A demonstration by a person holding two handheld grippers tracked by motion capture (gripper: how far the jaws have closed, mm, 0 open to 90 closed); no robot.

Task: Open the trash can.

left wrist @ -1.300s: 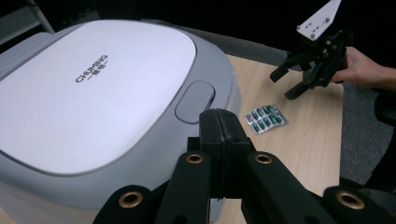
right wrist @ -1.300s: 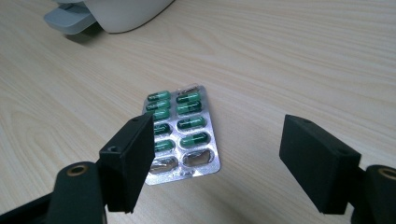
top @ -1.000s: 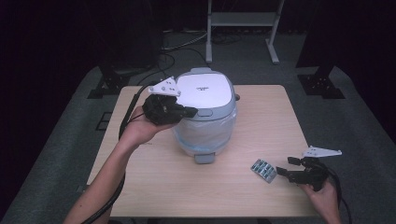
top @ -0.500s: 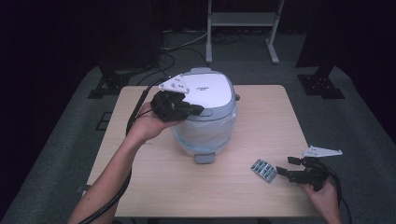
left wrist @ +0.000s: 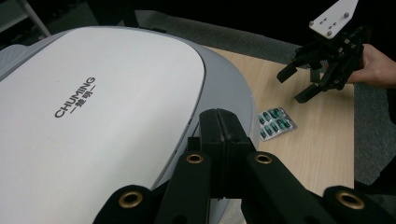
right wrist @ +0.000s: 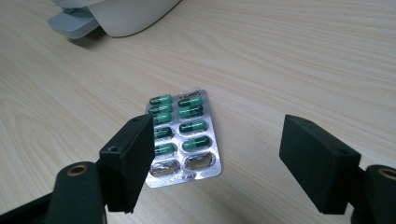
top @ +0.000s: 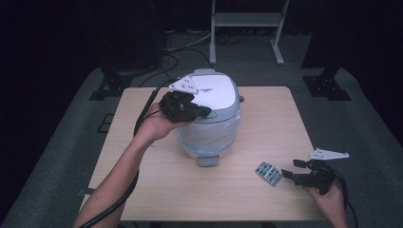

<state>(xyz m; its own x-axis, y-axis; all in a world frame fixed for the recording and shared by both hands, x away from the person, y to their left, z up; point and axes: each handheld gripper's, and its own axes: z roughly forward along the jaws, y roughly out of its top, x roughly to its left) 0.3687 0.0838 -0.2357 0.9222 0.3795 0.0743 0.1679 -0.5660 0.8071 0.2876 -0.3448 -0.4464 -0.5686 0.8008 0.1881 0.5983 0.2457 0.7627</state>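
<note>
Landmark: the rice cooker [top: 209, 116], grey body with white lid, stood on the table [top: 266, 209] slightly left of centre; every place below is given from it.
Right gripper [top: 295, 175]: nearest the person, well to the cooker's right and toward the front edge; jaws stood wide apart with nothing between the pads, matching both earlier frames, so no change here.
Blister pack [right wrist: 183, 137]: lay flat on the wood, right of the cooker and nearer the front edge, just beyond the right gripper's jaws, untouched; green capsules in most pockets, the two pockets nearest the gripper looked empty.
Left gripper [left wrist: 223, 140]: jaws pressed fully together, gripping nothing; it sat over the cooker's left edge, tips above the lid's rim.
Change: across the earlier frames the left hand [top: 157, 124] shifted slightly along the lid's left side and the grey plate on top tilted to a new angle; cooker and pack stayed put.
Lid [left wrist: 93, 107]: down and closed; whether the closed tips touched it could not be told.
Meaning: judged that work on the lid, a press or a prod at its rim, was being lined up; pack pickup not yet begun.
</note>
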